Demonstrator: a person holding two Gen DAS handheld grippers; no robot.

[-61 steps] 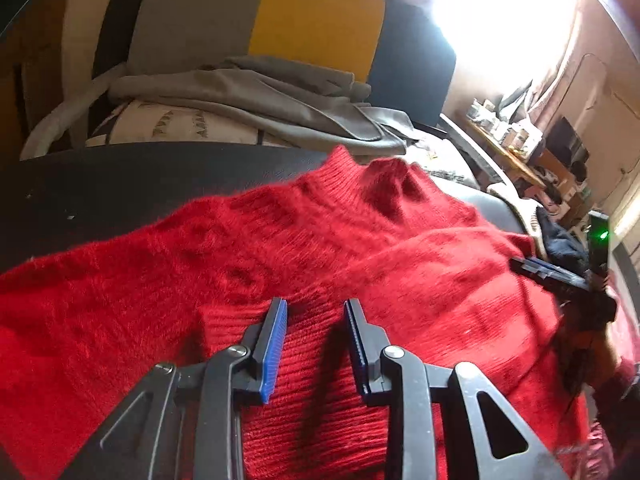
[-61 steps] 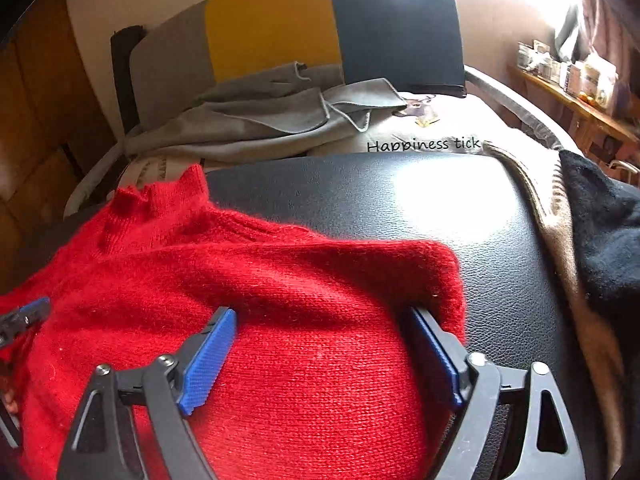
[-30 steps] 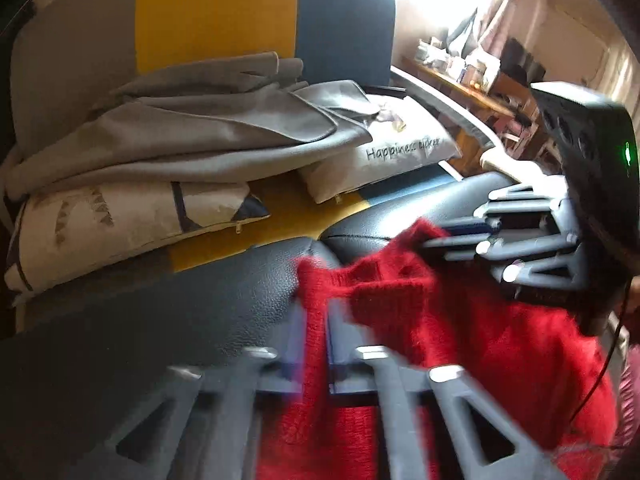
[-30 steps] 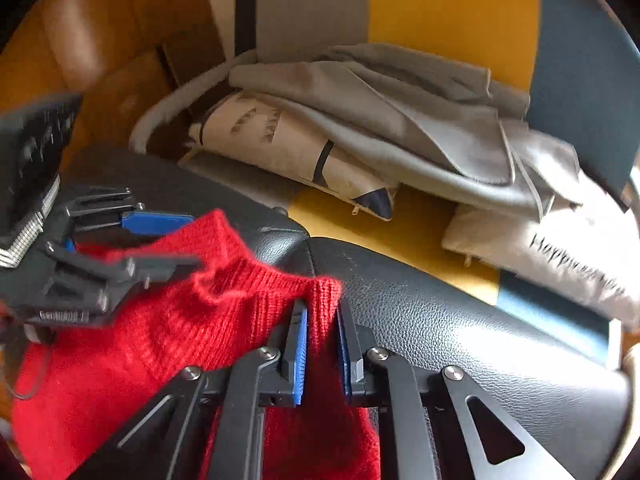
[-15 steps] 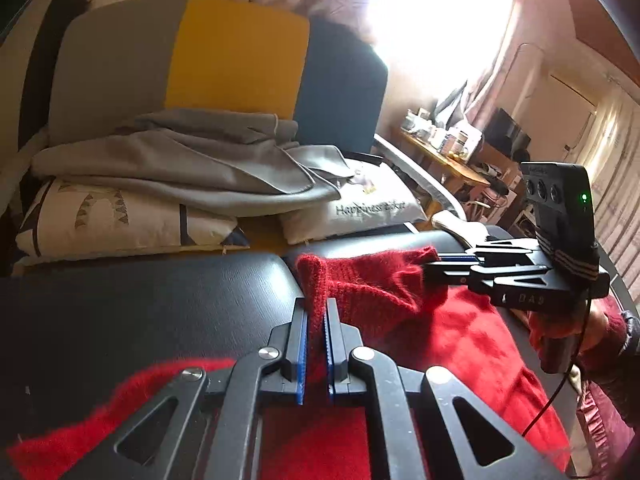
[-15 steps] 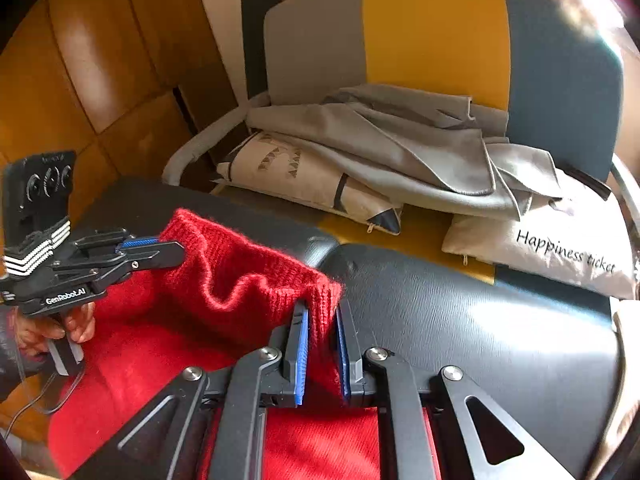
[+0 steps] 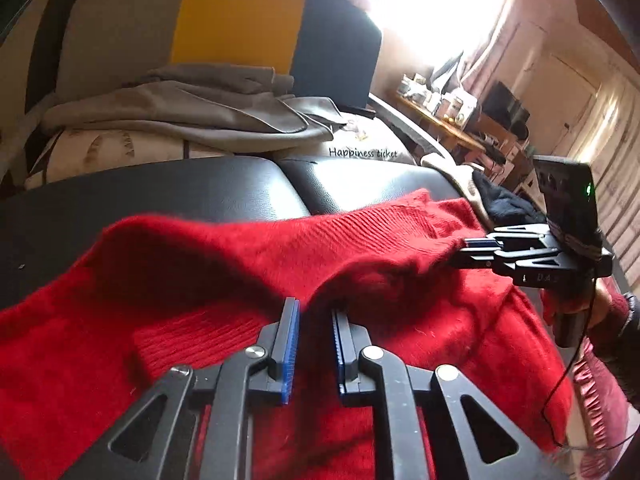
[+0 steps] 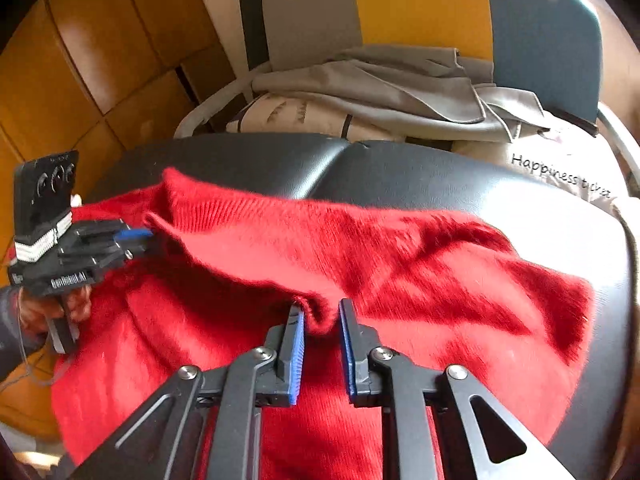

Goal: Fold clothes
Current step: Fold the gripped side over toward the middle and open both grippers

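Both tongs, angled down, just opened, releasing red sweater hem (folded over).

Sweater: red, fuzzy ribbed knit. Counter: black, glossy leather-like. Gripper pads: blue ridged; arms matt black.

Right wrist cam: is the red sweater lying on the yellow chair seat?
No, the red sweater lies spread on the black leather surface in front of the chair.
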